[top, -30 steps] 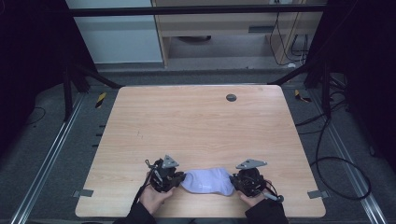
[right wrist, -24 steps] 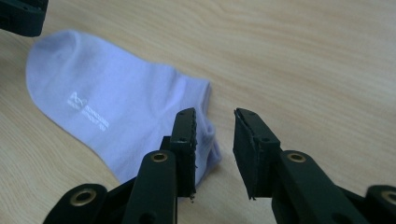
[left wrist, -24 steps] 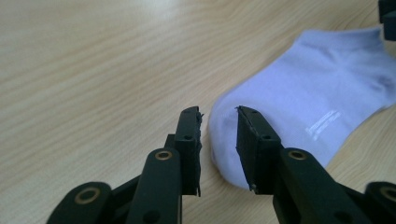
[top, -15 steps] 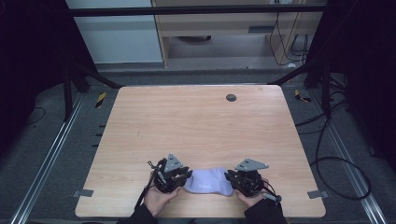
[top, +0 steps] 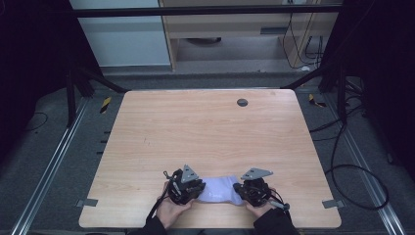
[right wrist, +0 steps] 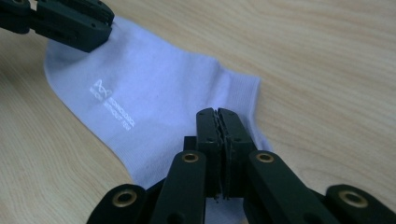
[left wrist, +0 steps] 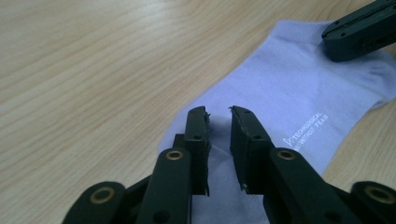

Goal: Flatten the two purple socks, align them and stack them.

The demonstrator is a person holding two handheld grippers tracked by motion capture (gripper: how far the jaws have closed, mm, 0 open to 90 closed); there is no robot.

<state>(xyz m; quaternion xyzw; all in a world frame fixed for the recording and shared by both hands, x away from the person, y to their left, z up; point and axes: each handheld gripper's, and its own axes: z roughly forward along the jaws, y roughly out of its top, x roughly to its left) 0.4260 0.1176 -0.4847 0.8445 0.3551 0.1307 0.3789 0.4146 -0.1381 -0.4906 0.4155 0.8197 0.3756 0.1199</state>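
Nudging the left tongs (left wrist: 218,112) a little inward over the near end of the sock (left wrist: 289,88) compared with a second ago, and easing them apart, now released with a narrow gap and pale fabric showing in it but not pressed. Clamping the right tongs (right wrist: 217,112) down at the same time, now clenched tight over the ribbed end of the sock; not managing to tell whether any cloth is actually caught between them. Keeping the sock lying flat on the worktop (left wrist: 93,70), close to its near edge, stretched between the two hands. Risking, by judgement, a lopsided lift: with one end let go and the other perhaps only brushed, pulling up could be dragging the sock sideways or leaving it behind, bunching it toward the edge. Reading the small white lettering on the sock in both tongs' views, while seeing nothing of it from the high view. Getting from the high view the sock's place on the worktop and the dark round mark far back. Catching the gap at the left tongs in their own view alone.
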